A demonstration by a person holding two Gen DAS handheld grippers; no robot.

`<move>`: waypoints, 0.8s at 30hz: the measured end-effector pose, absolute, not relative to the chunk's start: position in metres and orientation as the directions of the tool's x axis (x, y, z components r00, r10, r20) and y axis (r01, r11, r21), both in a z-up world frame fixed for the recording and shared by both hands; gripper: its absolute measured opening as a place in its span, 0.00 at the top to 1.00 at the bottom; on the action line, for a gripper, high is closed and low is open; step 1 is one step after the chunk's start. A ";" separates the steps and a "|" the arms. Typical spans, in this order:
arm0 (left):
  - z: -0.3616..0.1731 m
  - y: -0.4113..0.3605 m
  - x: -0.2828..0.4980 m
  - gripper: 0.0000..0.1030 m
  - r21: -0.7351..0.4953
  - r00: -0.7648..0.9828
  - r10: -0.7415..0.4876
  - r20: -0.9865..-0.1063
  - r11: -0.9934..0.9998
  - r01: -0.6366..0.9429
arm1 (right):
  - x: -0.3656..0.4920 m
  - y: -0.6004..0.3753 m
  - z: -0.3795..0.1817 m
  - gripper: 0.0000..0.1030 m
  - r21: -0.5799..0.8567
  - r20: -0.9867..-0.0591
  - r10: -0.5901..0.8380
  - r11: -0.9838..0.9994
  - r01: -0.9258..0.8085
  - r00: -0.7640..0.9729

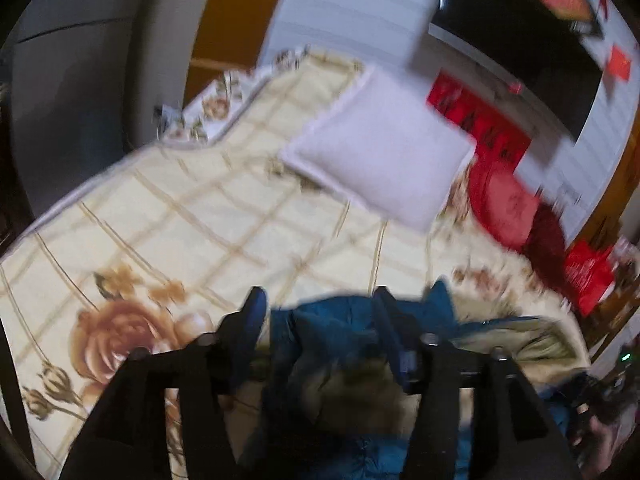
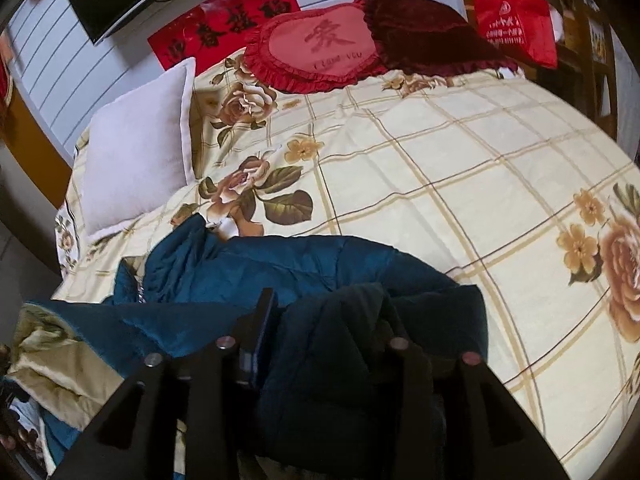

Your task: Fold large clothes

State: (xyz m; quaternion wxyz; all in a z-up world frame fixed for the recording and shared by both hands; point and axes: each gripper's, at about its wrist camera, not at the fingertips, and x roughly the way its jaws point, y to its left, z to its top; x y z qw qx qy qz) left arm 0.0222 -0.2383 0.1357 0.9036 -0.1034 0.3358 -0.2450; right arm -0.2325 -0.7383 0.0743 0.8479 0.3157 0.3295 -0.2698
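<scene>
in the left wrist view, our left gripper shows at bottom centre with its two fingers spread wide apart, and teal fabric of the coat bunches up between them; the picture is blurred, so we cannot tell whether the pads press on the cloth or only straddle it. in the right wrist view, our right gripper sits at lower centre, fingers likewise set wide, with a dark fold of the coat heaped between and over the right-hand finger; we cannot tell if it is truly pinched.

the coat lies crumpled across the lower left and centre of the right wrist view, its pale gold lining turned out at the bottom left. it rests on a cream checked bedspread printed with roses. a white pillow sits in the upper left, a red heart-shaped cushion at top centre, with a dark red cushion touching its right side.
</scene>
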 end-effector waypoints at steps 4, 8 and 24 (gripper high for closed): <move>0.157 -0.220 0.000 0.22 -0.344 0.660 -0.548 -0.514 0.837 0.427 | -0.225 -0.729 0.083 0.44 0.318 -0.729 -0.271 0.679 0.662 0.628; 0.152 -0.232 -0.023 0.22 -0.258 0.631 -0.548 -0.549 0.829 0.496 | -0.233 -0.714 0.116 0.25 0.284 -0.668 -0.319 0.725 0.627 0.672; 0.083 -0.331 -0.023 0.22 -0.125 0.599 -0.406 -0.691 0.882 0.453 | -0.184 -0.606 0.143 0.12 -0.010 -0.677 -0.255 0.941 0.338 0.691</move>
